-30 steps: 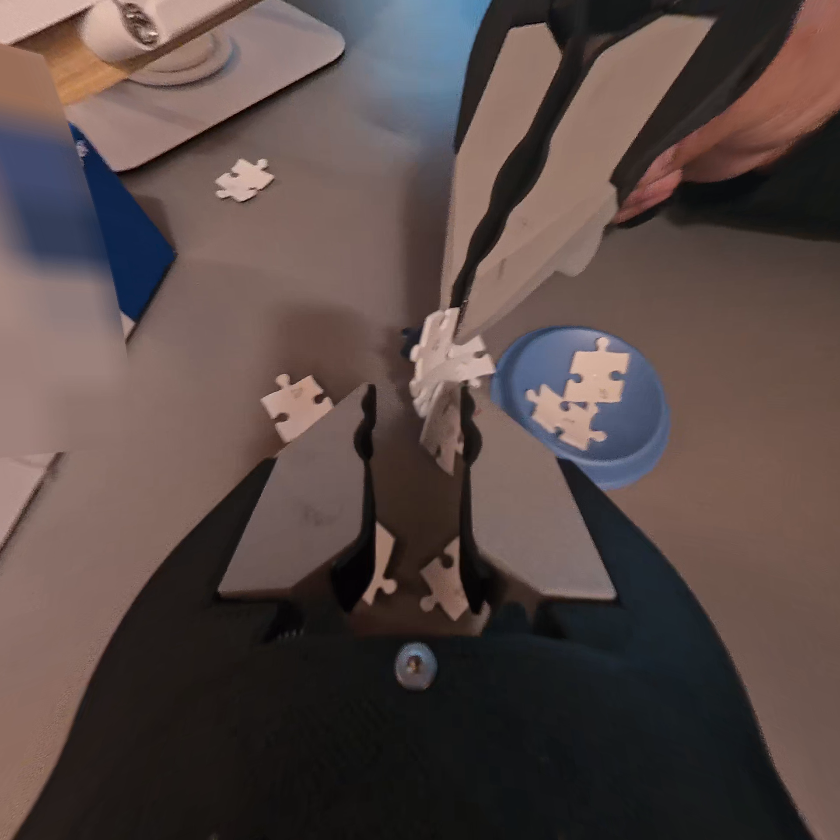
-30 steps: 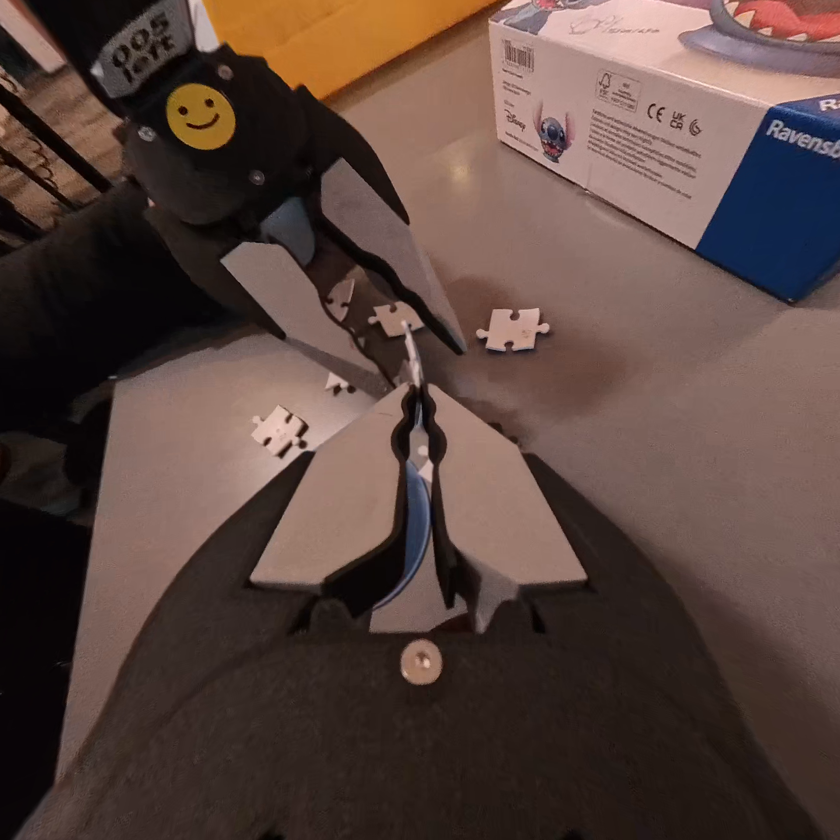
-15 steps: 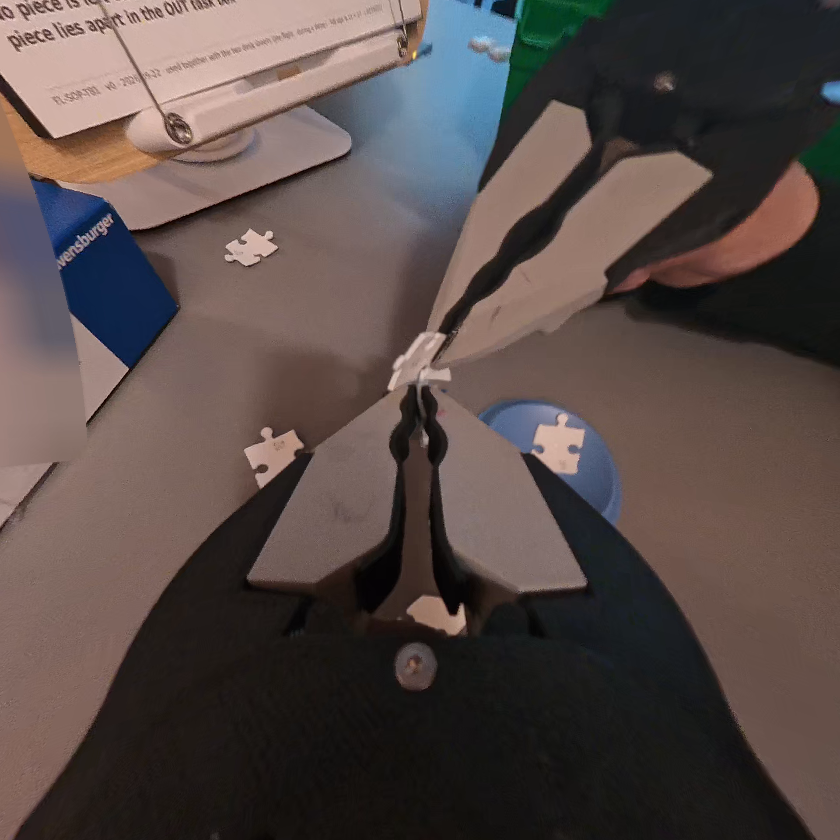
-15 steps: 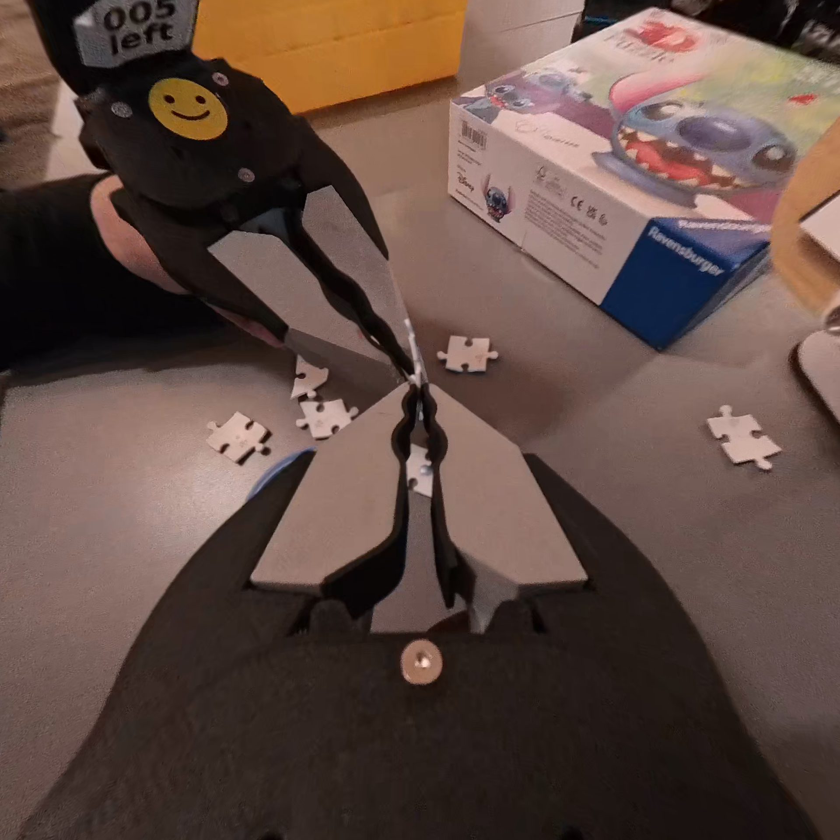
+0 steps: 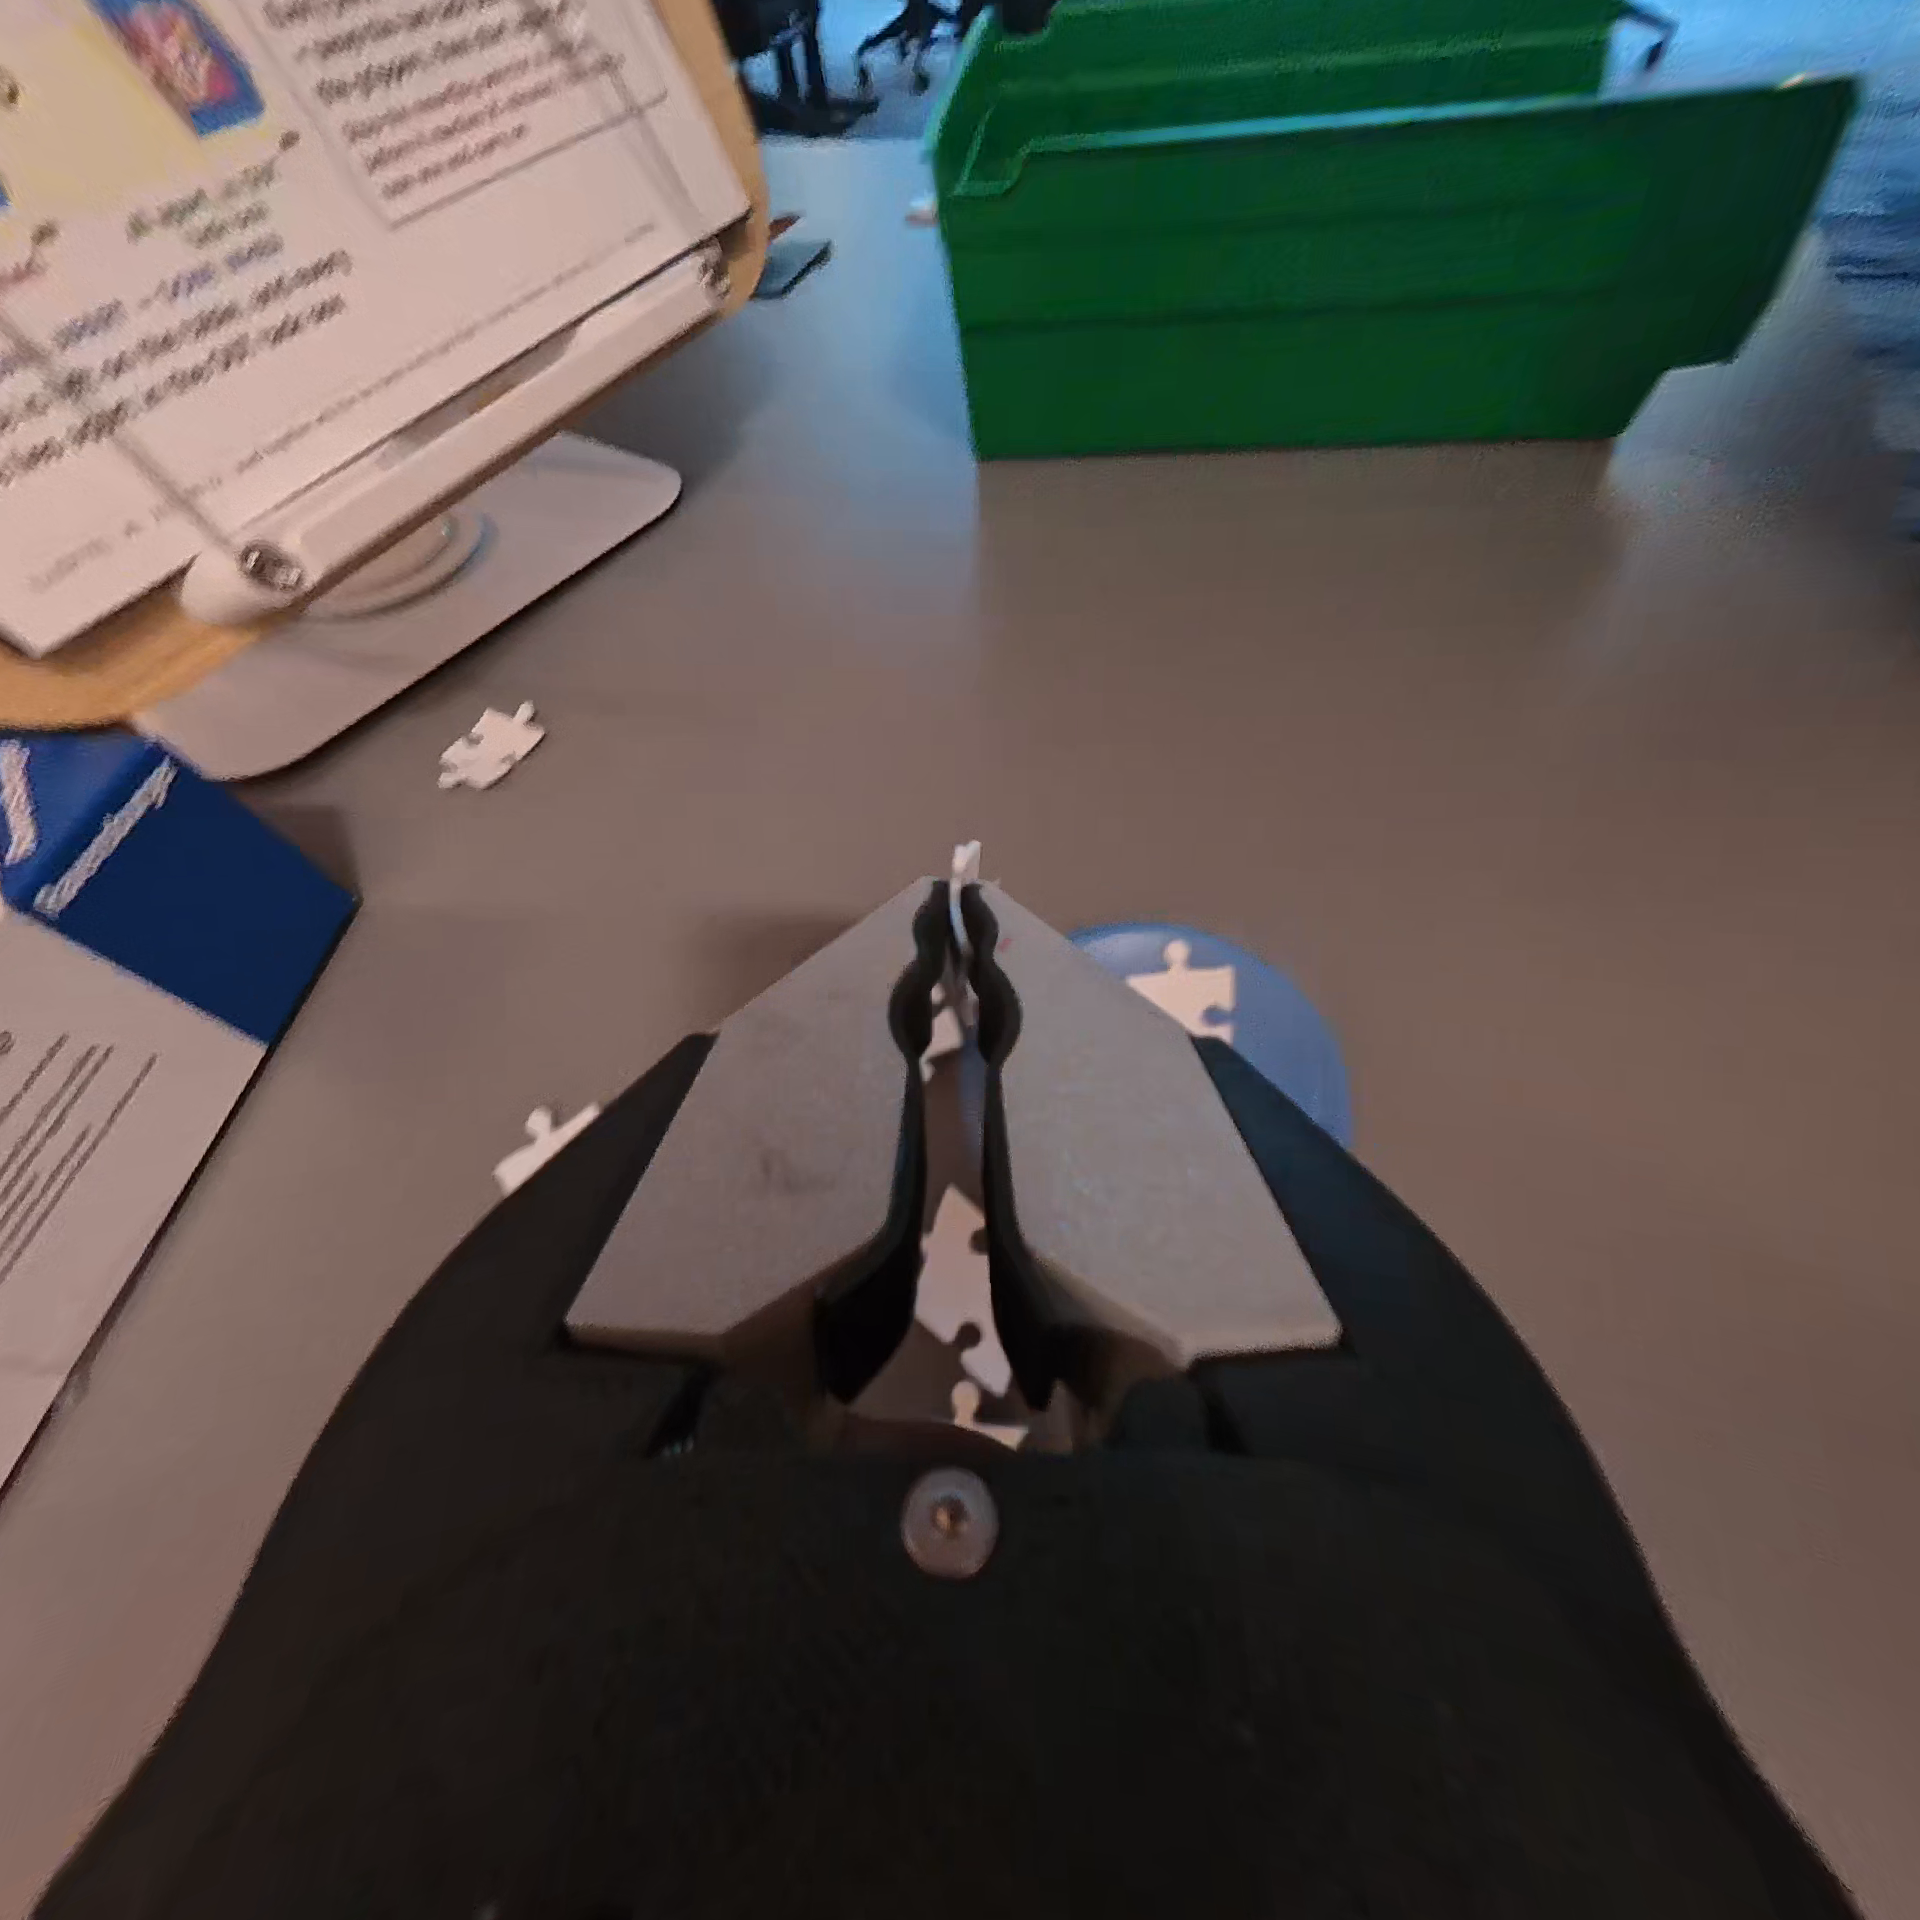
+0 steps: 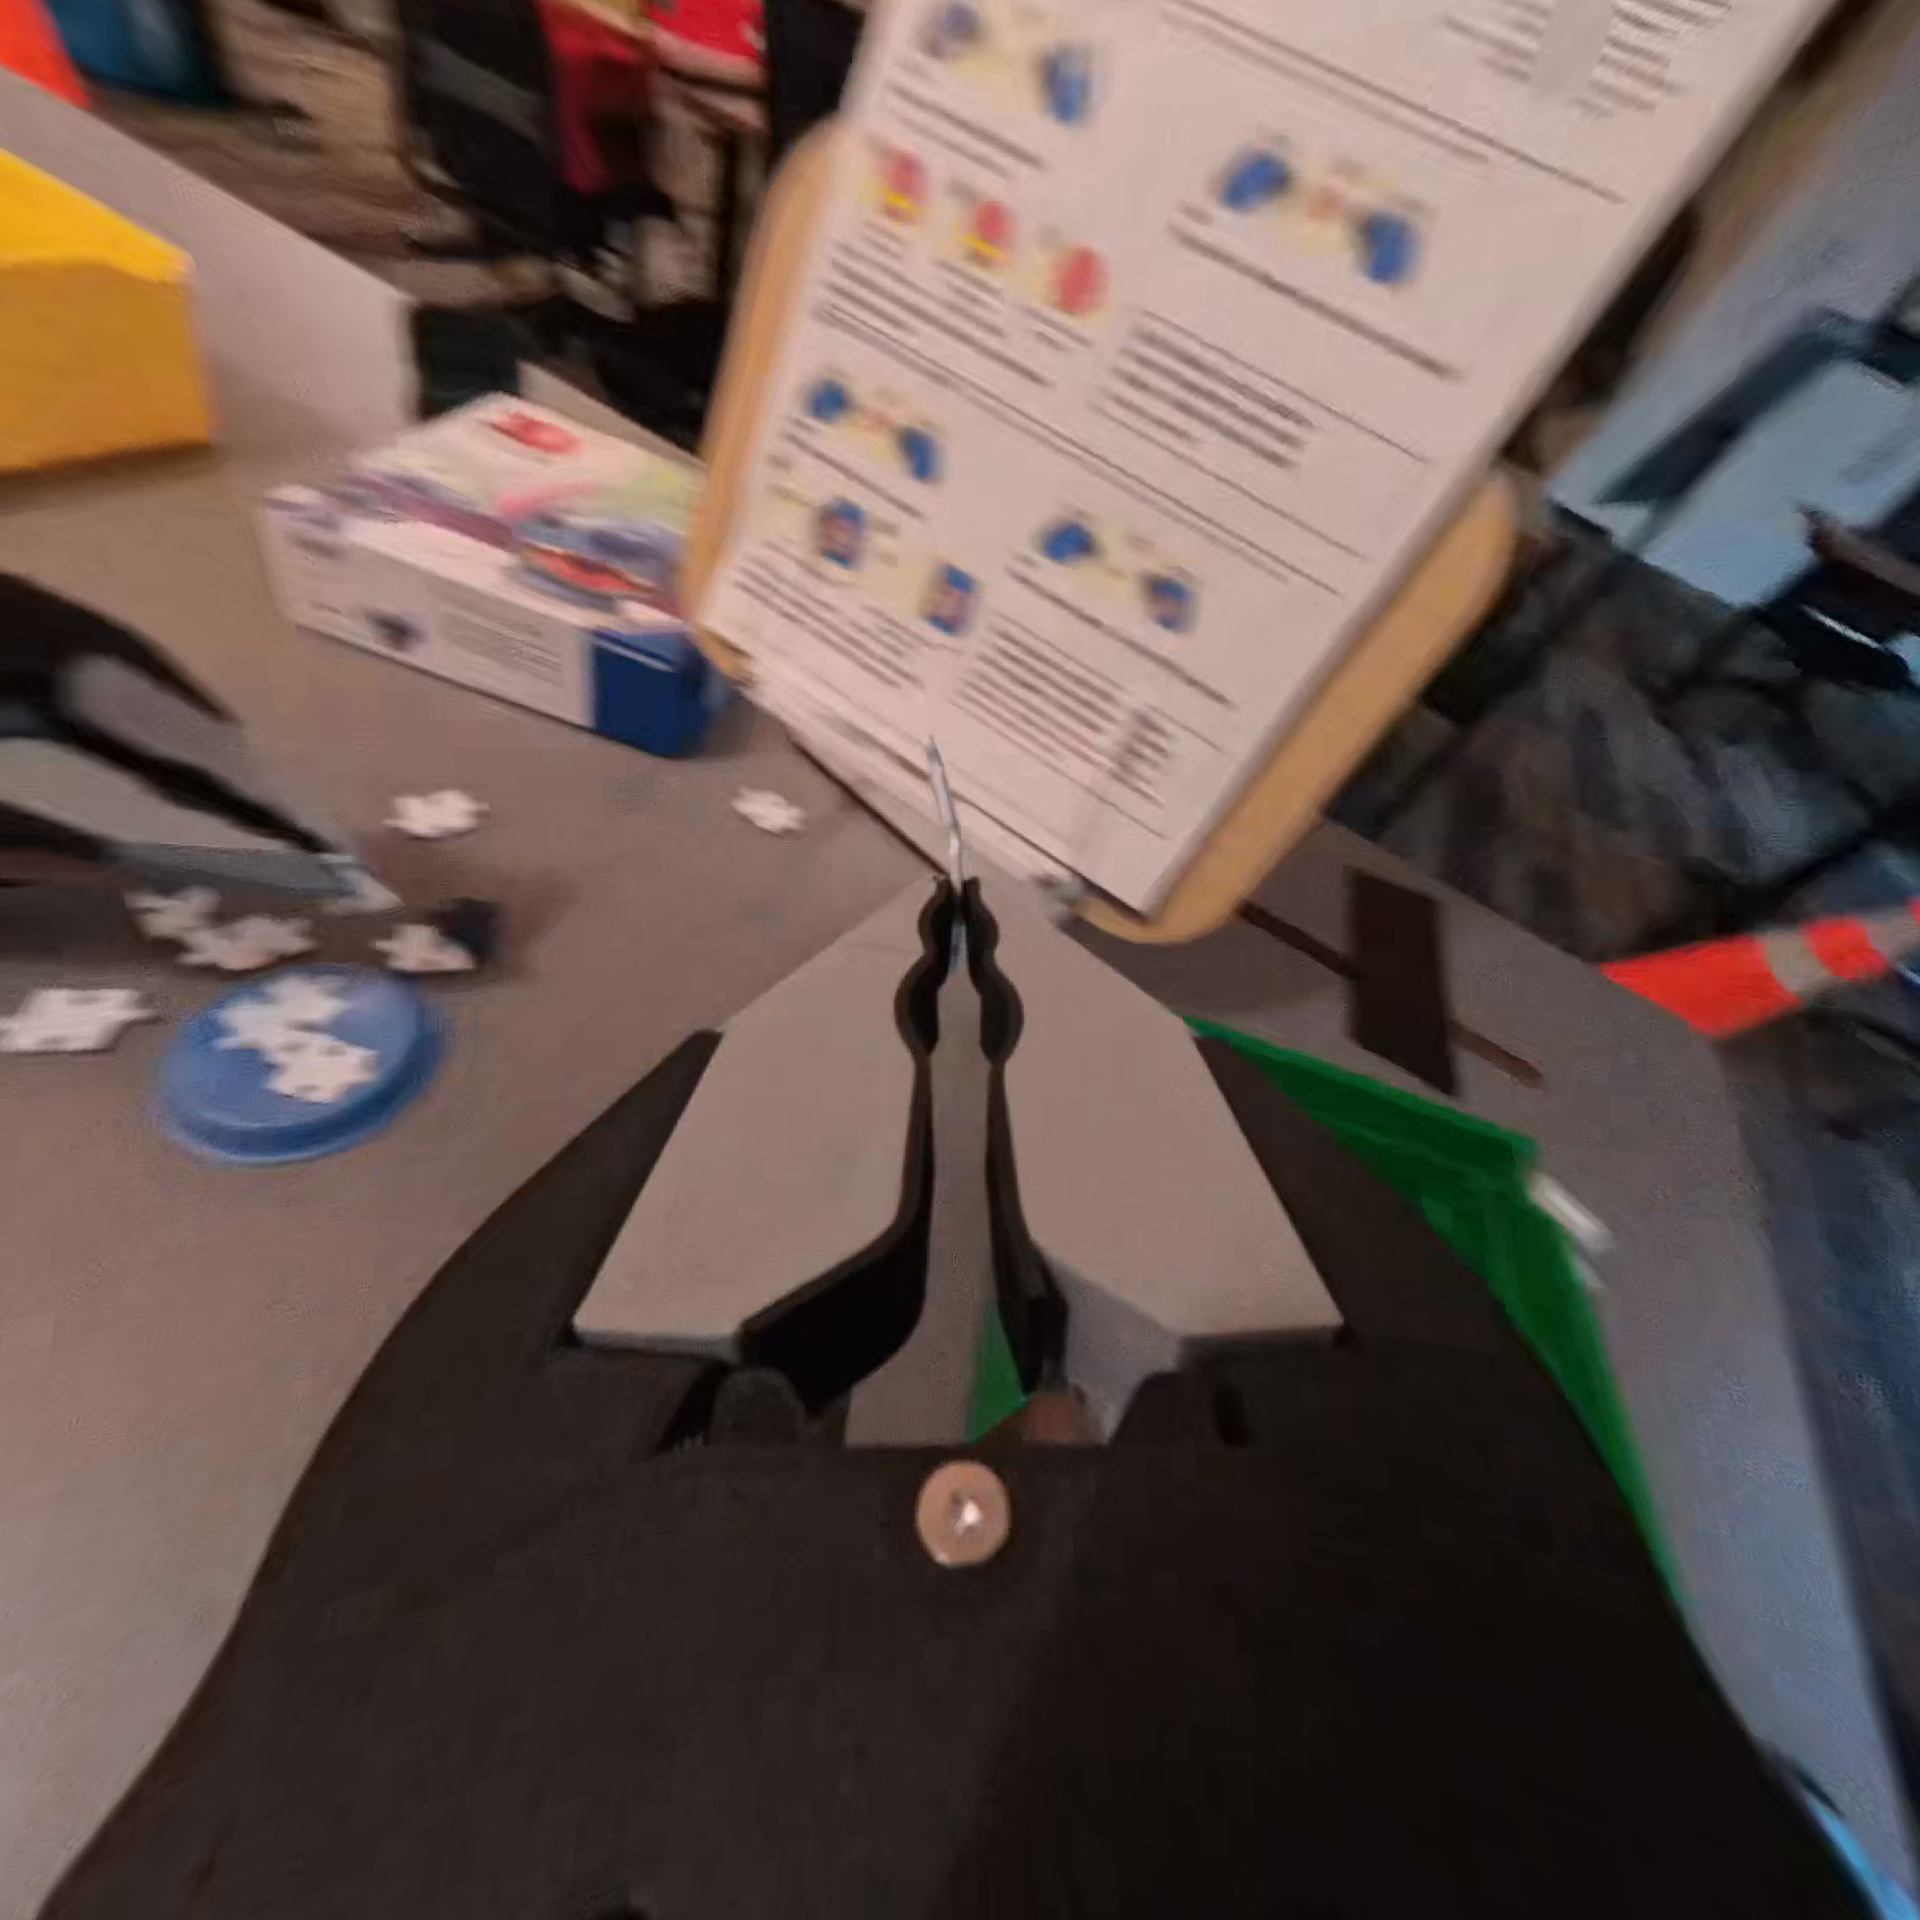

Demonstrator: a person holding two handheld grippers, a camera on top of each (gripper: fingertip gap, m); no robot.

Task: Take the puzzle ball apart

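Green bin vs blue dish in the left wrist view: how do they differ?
The green bin is boxy with tall straight walls; the blue dish is round and shallow. The green bin stands far back on the grey table; the blue dish lies just beside the left claw, partly hidden by it. The dish holds a white puzzle piece; the bin's contents cannot be seen. Both rest on the table.
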